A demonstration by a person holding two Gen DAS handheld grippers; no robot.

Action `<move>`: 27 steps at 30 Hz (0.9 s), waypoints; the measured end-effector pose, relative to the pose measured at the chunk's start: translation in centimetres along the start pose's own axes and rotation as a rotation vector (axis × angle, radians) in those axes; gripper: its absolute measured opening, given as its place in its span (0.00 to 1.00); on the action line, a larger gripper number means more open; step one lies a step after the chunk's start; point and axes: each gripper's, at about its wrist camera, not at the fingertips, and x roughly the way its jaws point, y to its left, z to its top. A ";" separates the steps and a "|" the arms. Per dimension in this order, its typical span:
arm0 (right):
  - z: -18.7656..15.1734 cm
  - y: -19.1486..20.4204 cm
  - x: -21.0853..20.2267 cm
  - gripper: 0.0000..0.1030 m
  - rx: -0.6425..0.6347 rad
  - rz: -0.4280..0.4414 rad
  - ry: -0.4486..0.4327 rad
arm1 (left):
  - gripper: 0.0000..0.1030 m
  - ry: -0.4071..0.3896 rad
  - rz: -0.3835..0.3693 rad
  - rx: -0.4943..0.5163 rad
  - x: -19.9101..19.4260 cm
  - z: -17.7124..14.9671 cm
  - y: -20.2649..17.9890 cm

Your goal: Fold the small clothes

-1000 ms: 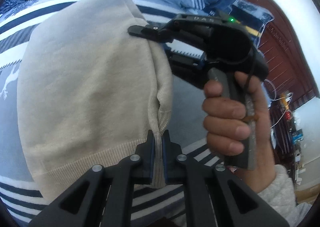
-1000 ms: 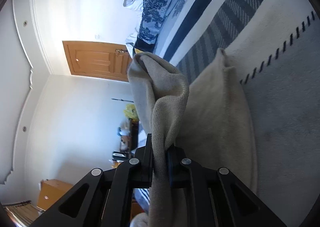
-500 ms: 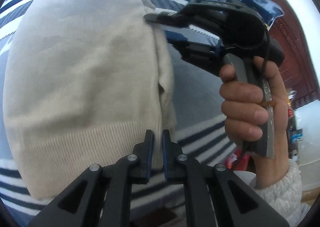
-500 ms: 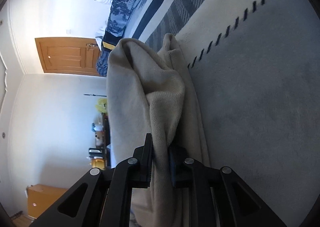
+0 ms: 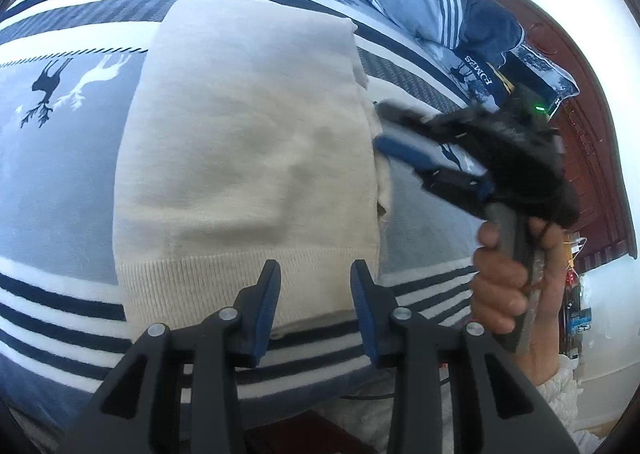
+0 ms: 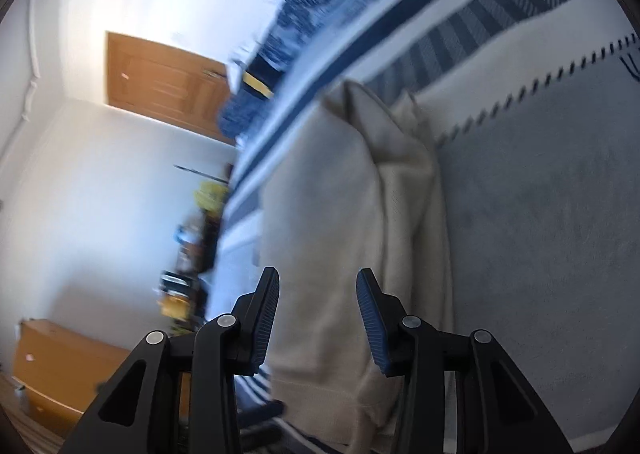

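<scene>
A beige knit sweater lies folded flat on the bed, its ribbed hem toward me. My left gripper is open and empty just above the hem's right part. My right gripper is seen in the left wrist view at the sweater's right edge, jaws apart, held by a hand. In the right wrist view the right gripper is open and empty over the sweater, which shows its folded edge.
The sweater rests on a grey, white and navy striped bedspread with deer prints. Pillows and dark clothes lie at the head of the bed by a wooden headboard. A wooden door and cluttered furniture stand beyond.
Both grippers have opened and let go of the sweater, which has dropped flat on the bed. Both grippers have pulled back slightly from the fabric.
</scene>
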 end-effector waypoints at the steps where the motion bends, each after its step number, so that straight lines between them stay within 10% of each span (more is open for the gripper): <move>1: -0.1 -0.3 0.9 0.43 0.002 -0.025 0.026 | 0.33 0.003 0.006 0.004 0.0 -0.2 -0.5; 5: -0.2 -1.2 3.6 0.33 0.018 -0.197 0.094 | 0.33 0.034 0.013 0.017 0.9 -0.8 -0.5; 8: -0.3 -1.8 4.4 0.04 0.014 -0.223 0.114 | 0.33 0.046 0.017 0.027 1.2 -1.1 -0.9; 17: 0.2 -0.5 1.1 0.03 0.004 -0.144 0.061 | 0.34 0.033 0.012 0.002 1.0 -0.7 0.1; 27: -0.3 -1.5 1.6 0.03 0.004 -0.241 0.107 | 0.35 0.049 0.019 -0.001 1.5 -0.8 0.5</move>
